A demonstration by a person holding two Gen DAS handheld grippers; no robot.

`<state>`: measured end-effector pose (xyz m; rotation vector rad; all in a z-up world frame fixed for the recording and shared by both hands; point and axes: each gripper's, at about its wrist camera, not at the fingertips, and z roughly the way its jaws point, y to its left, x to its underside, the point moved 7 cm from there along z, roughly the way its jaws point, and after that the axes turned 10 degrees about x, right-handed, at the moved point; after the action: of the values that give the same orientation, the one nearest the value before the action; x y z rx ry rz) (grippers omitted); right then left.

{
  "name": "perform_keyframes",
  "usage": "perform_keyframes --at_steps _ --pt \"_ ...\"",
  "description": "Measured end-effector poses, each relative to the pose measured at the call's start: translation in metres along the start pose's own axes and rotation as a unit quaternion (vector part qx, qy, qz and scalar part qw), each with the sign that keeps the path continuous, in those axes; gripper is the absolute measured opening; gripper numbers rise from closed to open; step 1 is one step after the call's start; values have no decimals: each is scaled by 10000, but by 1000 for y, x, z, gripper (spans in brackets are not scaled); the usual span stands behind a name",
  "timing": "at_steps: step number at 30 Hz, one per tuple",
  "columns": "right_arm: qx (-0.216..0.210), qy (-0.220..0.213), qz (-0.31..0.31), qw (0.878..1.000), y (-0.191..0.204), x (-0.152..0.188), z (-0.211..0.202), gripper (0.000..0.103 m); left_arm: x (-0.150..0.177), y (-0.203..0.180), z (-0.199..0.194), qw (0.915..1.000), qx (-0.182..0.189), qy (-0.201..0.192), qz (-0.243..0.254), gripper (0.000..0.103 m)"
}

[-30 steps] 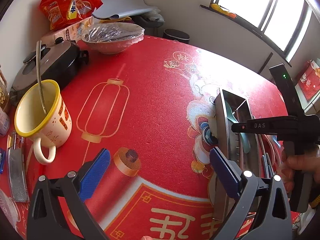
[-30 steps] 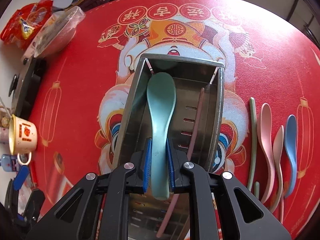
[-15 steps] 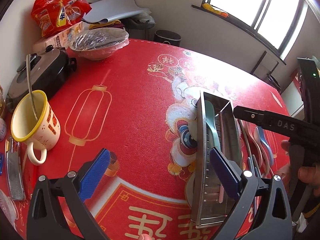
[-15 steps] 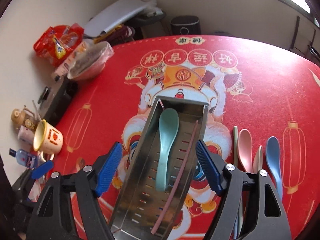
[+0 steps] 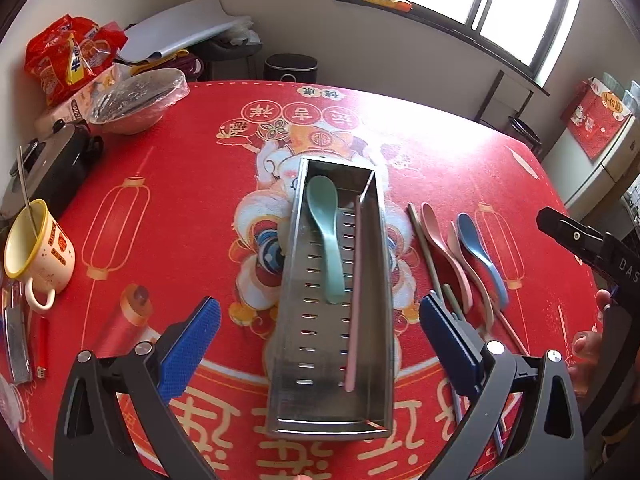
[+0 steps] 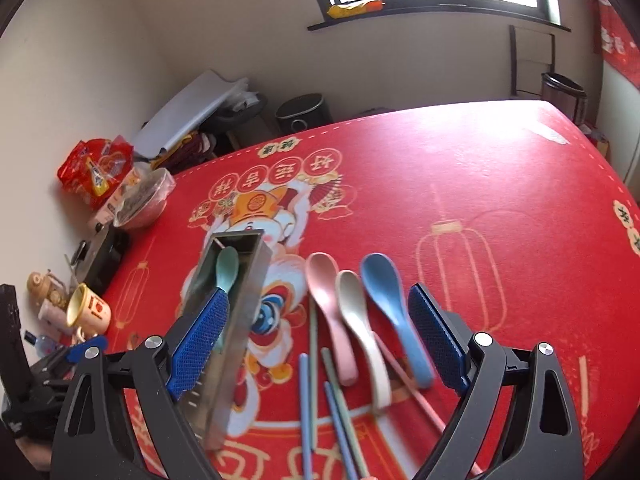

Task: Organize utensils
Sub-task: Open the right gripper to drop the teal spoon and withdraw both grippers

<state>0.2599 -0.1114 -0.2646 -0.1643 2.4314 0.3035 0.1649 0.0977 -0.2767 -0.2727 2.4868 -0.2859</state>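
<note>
A steel utensil tray (image 5: 288,264) lies on the red tablecloth with a green spoon (image 5: 326,232) and a pink chopstick (image 5: 354,300) inside. My left gripper (image 5: 320,344) is open and empty above the tray's near end. To the tray's right lie a pink spoon (image 6: 330,304), a beige spoon (image 6: 360,328), a blue spoon (image 6: 394,308) and several chopsticks (image 6: 312,360). My right gripper (image 6: 320,344) is open and empty above these loose spoons. The tray (image 6: 248,280) and green spoon (image 6: 226,264) show at its left.
A yellow-rimmed mug (image 5: 38,248) with a metal spoon stands at the left. A black pot (image 5: 48,164), a covered bowl (image 5: 136,100) and snack bags (image 5: 68,60) sit at the far left edge. A knife (image 5: 16,340) lies near the mug.
My right gripper let go of the green spoon in the tray, opened, rose and moved right over the loose spoons. My left gripper swung right to face the tray.
</note>
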Motion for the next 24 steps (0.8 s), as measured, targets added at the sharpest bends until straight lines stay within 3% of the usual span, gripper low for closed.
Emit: perform_keyframes --at_steps 4,5,14,24 --pt "461 -305 -90 9984 -43 11 -11 88 14 -29 11 9997 13 215 126 95" --pt "463 -300 -99 9984 -52 14 -12 88 18 -35 14 9995 42 270 133 89" --pt "162 154 65 9997 -101 37 4 88 42 -78 34 9983 -200 548 66 67" --pt "-179 529 -639 9964 -106 52 24 88 76 -100 59 9951 -243 820 -490 42"
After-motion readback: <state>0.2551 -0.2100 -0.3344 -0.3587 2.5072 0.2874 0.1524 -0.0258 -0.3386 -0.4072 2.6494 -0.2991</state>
